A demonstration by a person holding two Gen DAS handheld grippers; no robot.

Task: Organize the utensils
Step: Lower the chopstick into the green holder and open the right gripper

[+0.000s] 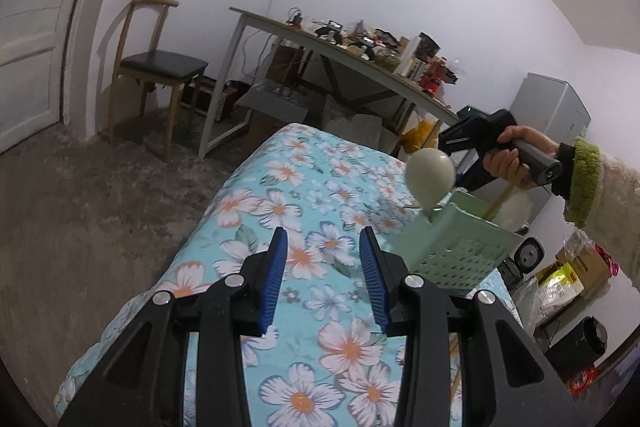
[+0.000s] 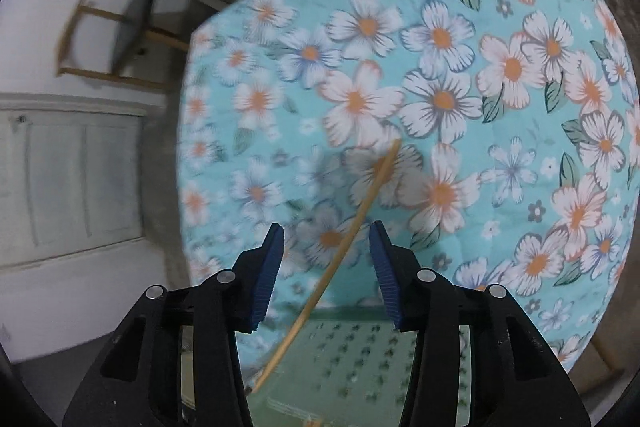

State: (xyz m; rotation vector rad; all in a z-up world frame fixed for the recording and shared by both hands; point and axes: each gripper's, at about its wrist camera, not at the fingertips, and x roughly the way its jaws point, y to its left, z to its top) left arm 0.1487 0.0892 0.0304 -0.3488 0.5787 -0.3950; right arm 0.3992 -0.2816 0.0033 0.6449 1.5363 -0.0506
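Floral cloth (image 1: 280, 195), turquoise with white and orange flowers, covers the work surface and fills the centre and bottom of the left wrist view; in the right wrist view it takes the whole right and centre of the frame.

Background, left wrist view: cluttered long table (image 1: 360, 63) upper centre, wooden chair (image 1: 156, 67) with dark seat at upper left, white door (image 1: 28, 39) at the far left edge.

Green perforated holder (image 1: 460, 247) stands on the cloth at centre right, tilted in the fisheye. Same holder shows blurred at bottom centre of the right wrist view, directly under that gripper.

Pale green spoon (image 1: 430, 175) sticks bowl-up out of the holder's left corner. A second pale spoon (image 1: 514, 211) with a wooden handle leans out of the holder's right side, just below the person's hand (image 1: 508, 159).

Left gripper (image 1: 323, 247), bottom centre: jaws partly apart, nothing between the blue pads, only cloth visible through the gap. Holds nothing.

Right gripper (image 2: 326, 243): seen from outside at right of the left wrist view, above the holder, gripped by the hand with a green-cuffed sleeve (image 1: 584, 183). In its own view the jaws stand partly apart. A thin wooden stick (image 2: 344, 247) runs diagonally through the gap from lower left to upper centre; gaps show on both sides, so the pads don't press it. Its lower end reaches the holder's rim area; blurred, can't tell exactly where it ends.
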